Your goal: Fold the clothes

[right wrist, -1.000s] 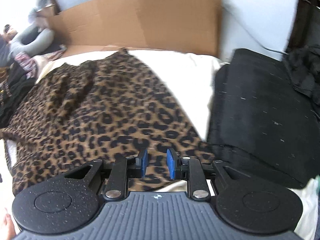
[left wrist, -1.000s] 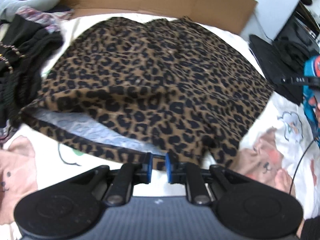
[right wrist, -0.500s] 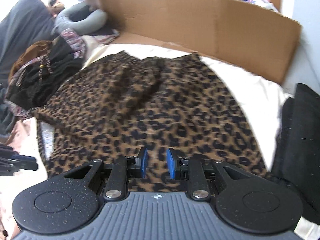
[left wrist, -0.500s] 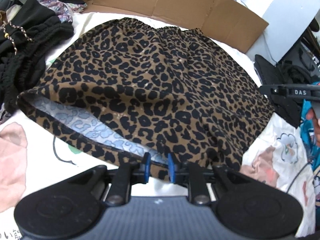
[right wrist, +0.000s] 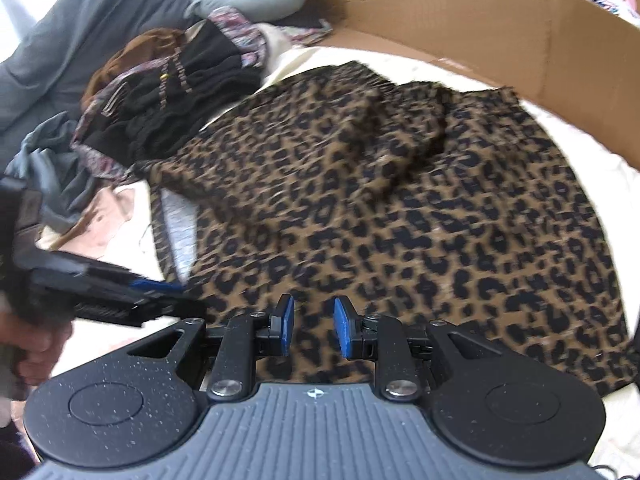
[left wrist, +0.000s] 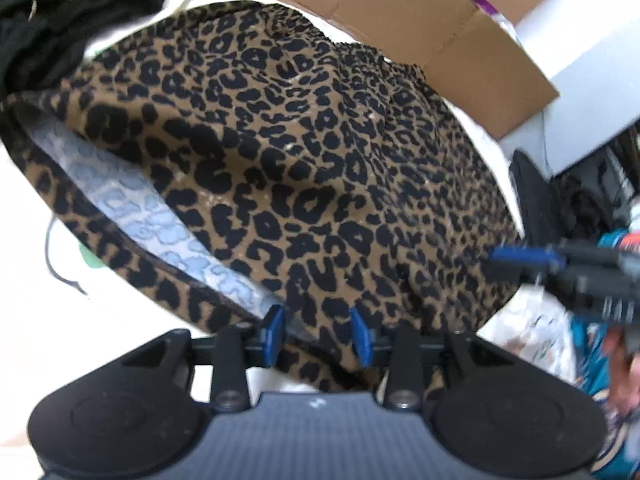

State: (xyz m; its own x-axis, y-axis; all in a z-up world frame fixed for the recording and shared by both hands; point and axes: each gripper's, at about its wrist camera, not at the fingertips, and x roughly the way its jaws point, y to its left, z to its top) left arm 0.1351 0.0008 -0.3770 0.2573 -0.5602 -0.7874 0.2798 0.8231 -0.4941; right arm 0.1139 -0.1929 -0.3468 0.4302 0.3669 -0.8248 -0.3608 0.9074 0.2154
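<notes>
A bed covered by a white sheet printed with pale pink cartoon figures (right wrist: pixel 404 65) carries the clothes. A brown leopard-print fabric garment (right wrist: pixel 420 216) lies spread flat across its middle. Left of that garment sits a heap of black and patterned clothes (right wrist: pixel 176 92). Behind the garment, a brown cardboard panel (right wrist: pixel 460 20) stands along the sheet's far edge.

no readable text, labels or numbers anywhere
</notes>
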